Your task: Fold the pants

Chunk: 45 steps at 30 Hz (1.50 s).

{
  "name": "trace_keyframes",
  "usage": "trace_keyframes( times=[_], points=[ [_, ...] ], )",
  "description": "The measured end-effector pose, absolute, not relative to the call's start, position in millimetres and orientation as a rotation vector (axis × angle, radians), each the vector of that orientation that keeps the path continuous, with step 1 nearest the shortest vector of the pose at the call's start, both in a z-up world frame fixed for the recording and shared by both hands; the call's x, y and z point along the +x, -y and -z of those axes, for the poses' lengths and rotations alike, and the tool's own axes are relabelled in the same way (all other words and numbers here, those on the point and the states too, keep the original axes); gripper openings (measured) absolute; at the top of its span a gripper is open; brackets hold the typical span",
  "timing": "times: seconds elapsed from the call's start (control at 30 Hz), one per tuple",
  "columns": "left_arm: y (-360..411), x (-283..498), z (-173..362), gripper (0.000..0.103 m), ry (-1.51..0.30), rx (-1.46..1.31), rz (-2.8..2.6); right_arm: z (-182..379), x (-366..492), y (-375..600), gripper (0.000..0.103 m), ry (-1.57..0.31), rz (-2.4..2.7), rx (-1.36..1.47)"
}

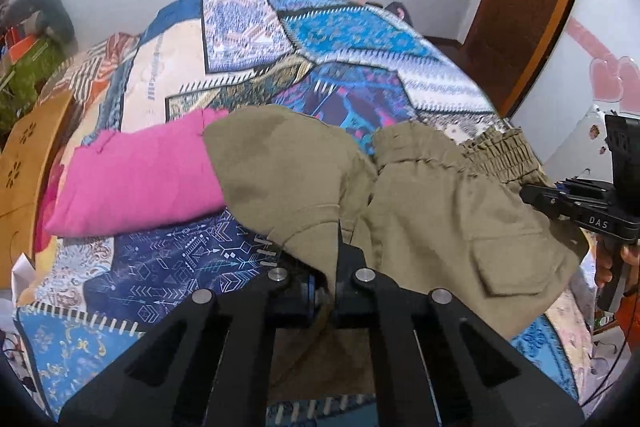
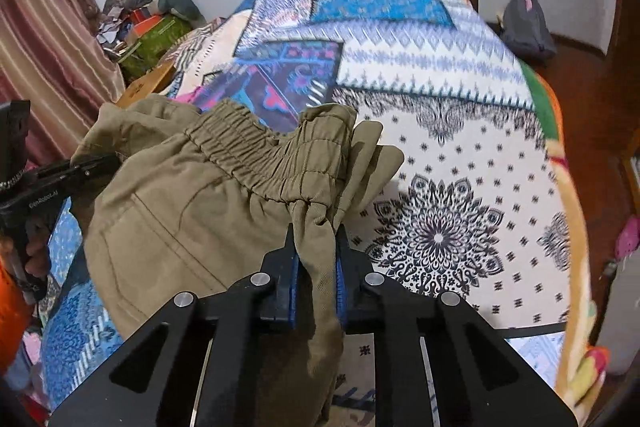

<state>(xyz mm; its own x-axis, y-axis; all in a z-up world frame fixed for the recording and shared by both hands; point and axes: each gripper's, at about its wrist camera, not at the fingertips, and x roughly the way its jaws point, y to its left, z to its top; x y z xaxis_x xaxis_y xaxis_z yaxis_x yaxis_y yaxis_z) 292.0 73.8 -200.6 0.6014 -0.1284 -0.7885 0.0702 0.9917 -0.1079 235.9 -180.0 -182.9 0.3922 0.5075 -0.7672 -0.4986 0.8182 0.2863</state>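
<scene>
While angled downward, both grippers, left (image 1: 339, 247) and right (image 2: 316, 247), apparently clamped on khaki pants (image 2: 208, 203).

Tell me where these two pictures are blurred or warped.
Left wrist view: fisheye bends the wooden door frame and darkens the corners; the bedspread is slightly soft, the khaki pants fairly sharp. Right wrist view: same bulge; the far bedspread is smeared by motion blur, while the pants' waistband stays crisp.
</scene>
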Motion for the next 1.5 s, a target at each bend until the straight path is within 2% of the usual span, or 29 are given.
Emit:
trace_keyframes(
  times=[0.37,0.73,1.2,1.5],
  points=[
    [-89,267,160,0.004,-0.838,-0.066,0.094,130,220,149,0.011,-0.858,-0.669,-0.031],
    [-152,260,130,0.004,-0.762,-0.081,0.011,106,235,82,0.011,-0.786,-0.726,-0.074],
    [-255,298,138,0.004,-0.762,-0.063,-0.139,112,282,-30,0.011,-0.747,-0.813,-0.108],
    [-321,343,166,0.004,-0.804,-0.118,-0.174,125,313,-86,0.011,-0.721,-0.834,-0.131]
  ],
)
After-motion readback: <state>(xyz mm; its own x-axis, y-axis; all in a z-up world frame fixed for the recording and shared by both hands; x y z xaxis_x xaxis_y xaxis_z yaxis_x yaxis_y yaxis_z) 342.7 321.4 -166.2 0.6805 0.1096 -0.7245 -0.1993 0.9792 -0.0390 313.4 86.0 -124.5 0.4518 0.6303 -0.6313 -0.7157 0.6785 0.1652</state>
